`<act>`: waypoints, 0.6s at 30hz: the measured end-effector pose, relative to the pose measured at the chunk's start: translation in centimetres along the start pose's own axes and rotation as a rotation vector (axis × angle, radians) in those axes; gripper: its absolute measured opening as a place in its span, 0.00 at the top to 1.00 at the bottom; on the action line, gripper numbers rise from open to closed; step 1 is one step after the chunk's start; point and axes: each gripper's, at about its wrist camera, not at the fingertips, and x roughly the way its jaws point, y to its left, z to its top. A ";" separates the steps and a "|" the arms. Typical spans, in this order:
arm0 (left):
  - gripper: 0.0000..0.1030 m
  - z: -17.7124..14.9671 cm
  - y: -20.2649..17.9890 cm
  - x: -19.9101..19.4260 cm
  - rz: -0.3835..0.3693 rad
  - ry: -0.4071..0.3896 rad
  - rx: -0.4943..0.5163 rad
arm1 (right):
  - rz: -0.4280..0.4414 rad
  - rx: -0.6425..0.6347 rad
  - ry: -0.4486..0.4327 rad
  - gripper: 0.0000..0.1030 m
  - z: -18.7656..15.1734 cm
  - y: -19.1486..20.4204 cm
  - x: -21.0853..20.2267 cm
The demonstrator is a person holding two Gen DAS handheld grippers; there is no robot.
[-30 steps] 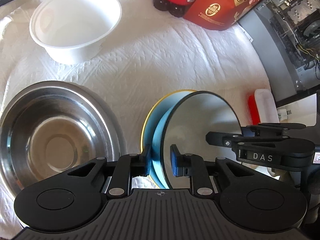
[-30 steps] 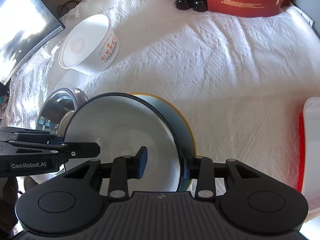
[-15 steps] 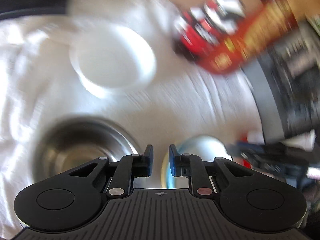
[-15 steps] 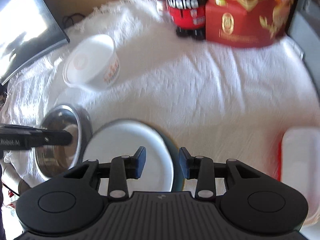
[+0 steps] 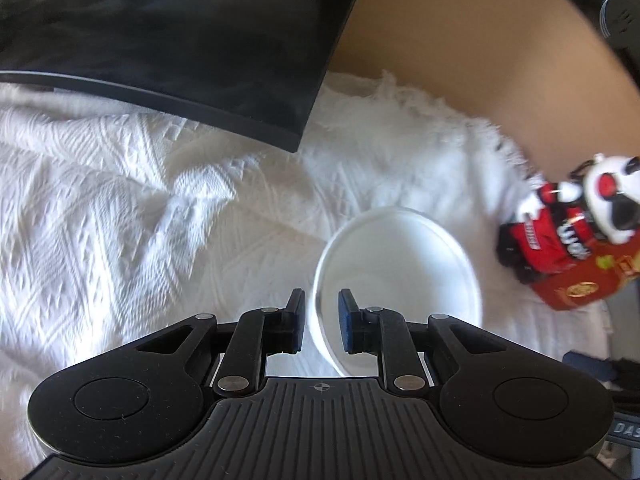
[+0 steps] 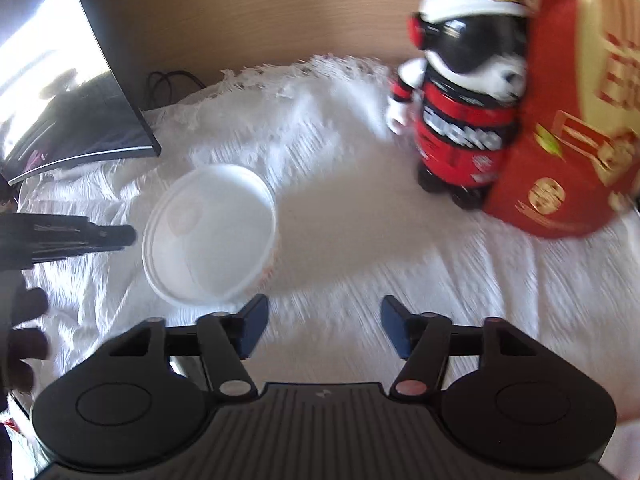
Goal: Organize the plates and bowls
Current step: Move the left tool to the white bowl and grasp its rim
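- White paper bowl [image 5: 396,284] now fills both views; a second ago each gripper stood at the plates beside the steel bowl, so that stack looks finished and this bowl is probably next.
- Left gripper [image 5: 322,326] has its jaws close together, straddling the bowl's near rim, though contact is unclear.
- Right gripper [image 6: 322,330] is opening its jaws, nothing between them.
- Bowl sits upright on the white cloth [image 6: 360,208], mouth up, round, near the monitor [image 5: 168,32].

white bowl [image 6: 210,236] on white cloth [image 6: 360,240], just beyond the empty, opening right claw [image 6: 322,330]
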 end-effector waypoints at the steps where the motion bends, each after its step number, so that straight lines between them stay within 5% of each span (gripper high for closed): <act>1: 0.81 0.0 0.0 0.8 0.011 0.005 -0.001 | 0.000 -0.010 -0.002 0.34 0.3 0.3 0.5; 10: 0.81 -0.7 0.6 5.6 0.022 0.091 -0.076 | 0.093 0.027 0.091 0.34 4.2 2.2 8.8; 13: 0.80 -1.3 0.5 6.1 -0.023 0.122 -0.095 | 0.106 0.039 0.143 0.49 4.4 3.2 11.3; 15: 0.79 -1.8 0.0 5.7 -0.012 0.117 -0.075 | 0.143 0.041 0.182 0.68 4.1 3.6 12.1; 18: 0.80 -2.5 -1.2 5.1 -0.017 0.119 -0.050 | 0.149 0.028 0.176 0.69 3.5 3.8 11.3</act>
